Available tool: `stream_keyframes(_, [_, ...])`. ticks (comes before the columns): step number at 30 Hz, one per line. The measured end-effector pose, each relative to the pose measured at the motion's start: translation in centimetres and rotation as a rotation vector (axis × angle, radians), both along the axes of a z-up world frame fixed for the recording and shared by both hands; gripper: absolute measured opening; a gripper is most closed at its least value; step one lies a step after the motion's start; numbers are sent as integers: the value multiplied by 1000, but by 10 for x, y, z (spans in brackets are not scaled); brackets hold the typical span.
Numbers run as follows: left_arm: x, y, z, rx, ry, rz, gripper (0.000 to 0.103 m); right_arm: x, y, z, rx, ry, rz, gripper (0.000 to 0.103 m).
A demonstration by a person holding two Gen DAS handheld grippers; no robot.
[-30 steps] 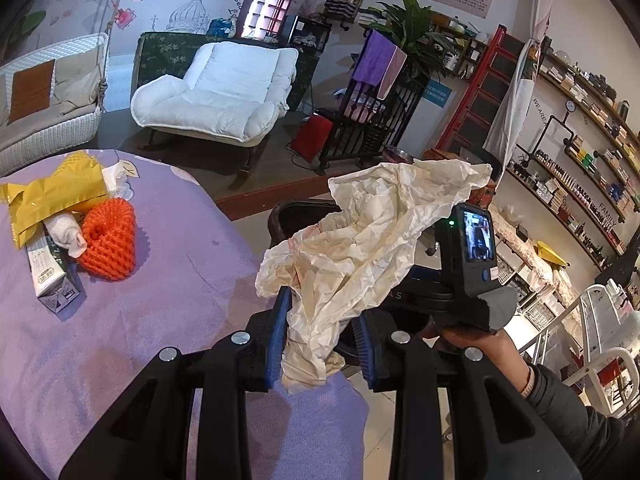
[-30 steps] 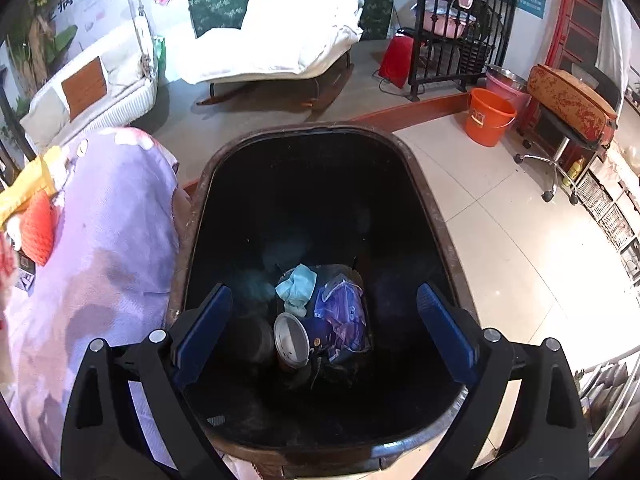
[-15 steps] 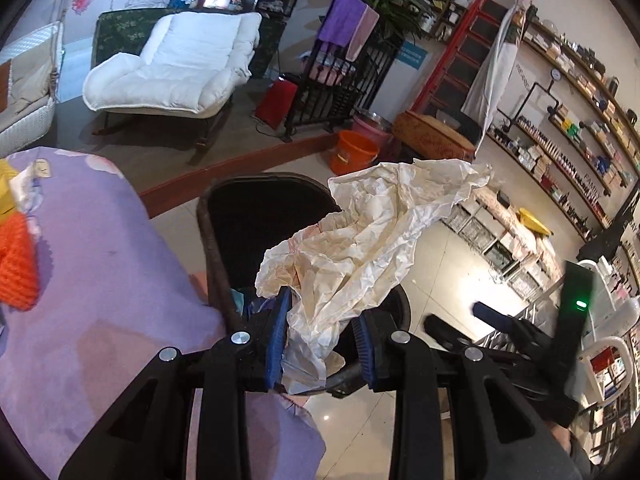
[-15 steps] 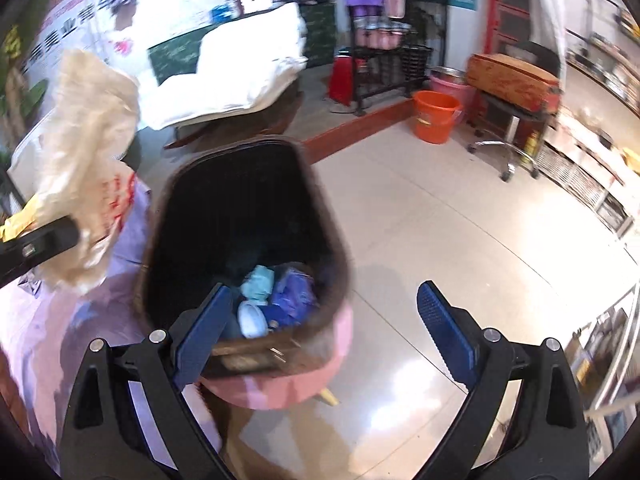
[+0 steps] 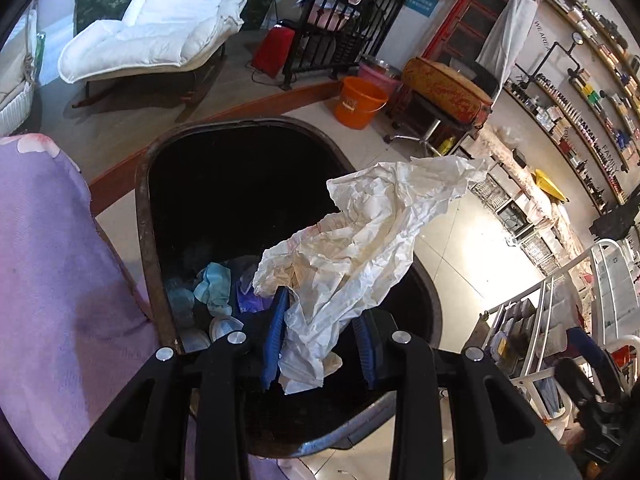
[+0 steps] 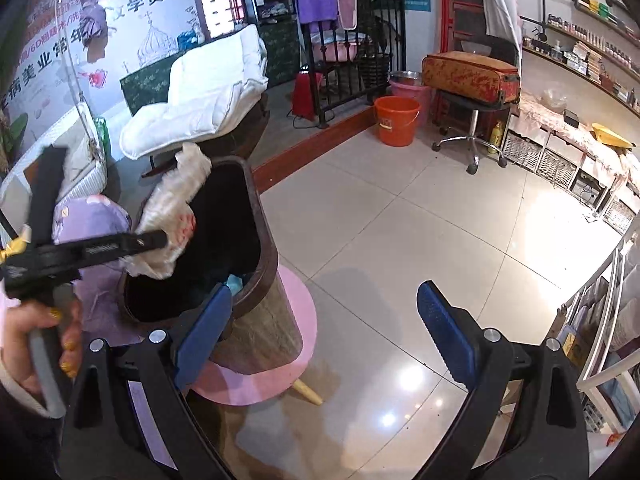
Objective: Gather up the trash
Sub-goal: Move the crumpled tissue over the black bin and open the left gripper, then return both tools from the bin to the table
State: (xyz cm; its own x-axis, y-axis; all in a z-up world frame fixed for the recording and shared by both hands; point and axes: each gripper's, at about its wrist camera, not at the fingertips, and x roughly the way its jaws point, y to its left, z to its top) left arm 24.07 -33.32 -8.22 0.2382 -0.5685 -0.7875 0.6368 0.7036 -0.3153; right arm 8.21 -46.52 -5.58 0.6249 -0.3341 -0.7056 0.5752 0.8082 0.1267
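Item: crumpled cream paper wrapper (image 5: 360, 248), light, soft, crushable; best pinched at its bunched lower end. Left gripper (image 5: 320, 344) jaws narrow, clamping it above dark brown oval bin (image 5: 144, 200). Right gripper (image 6: 324, 336) jaws wide, empty, bin at ten o'clock.

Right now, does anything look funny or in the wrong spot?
Yes, one thing. The brown trash bin stands on a small pink stool instead of the floor, which is an odd perch. Otherwise things look fine: the left gripper holds crumpled paper over the bin's opening.
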Motion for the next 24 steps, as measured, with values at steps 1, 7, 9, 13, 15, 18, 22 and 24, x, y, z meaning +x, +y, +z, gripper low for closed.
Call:
stream_keyframes(1, [2,0,-2,8,7,5,34,-1,-1,1,2,-7,-1,93])
stream_keyframes(7, [6,5,-4,-20,30,54,74,-5,-2,5,0,-31,-8,93])
stream_keyframes(9, [4,8,-2,-33,29,51,80,-6,-4,5,8,-44,-17,93])
stream_keyframes(13, [1,11,5,-55,24,54,85,-12,-6,9,9,-72,-39,93])
stream_keyframes(15, [-2,14,10,-68,14,57,86,-11,-7,9,8,-72,-41,93])
stream_keyframes(18, [-8,17,20,-74,-18,59,87,-9,-7,8,8,-68,-36,93])
stream_keyframes(22, [-18,25,33,-70,-78,70,88,-5,-2,8,3,-64,-20,93])
stream_keyframes(24, [-23,31,38,-69,-106,75,89,-4,-1,7,5,-63,-10,93])
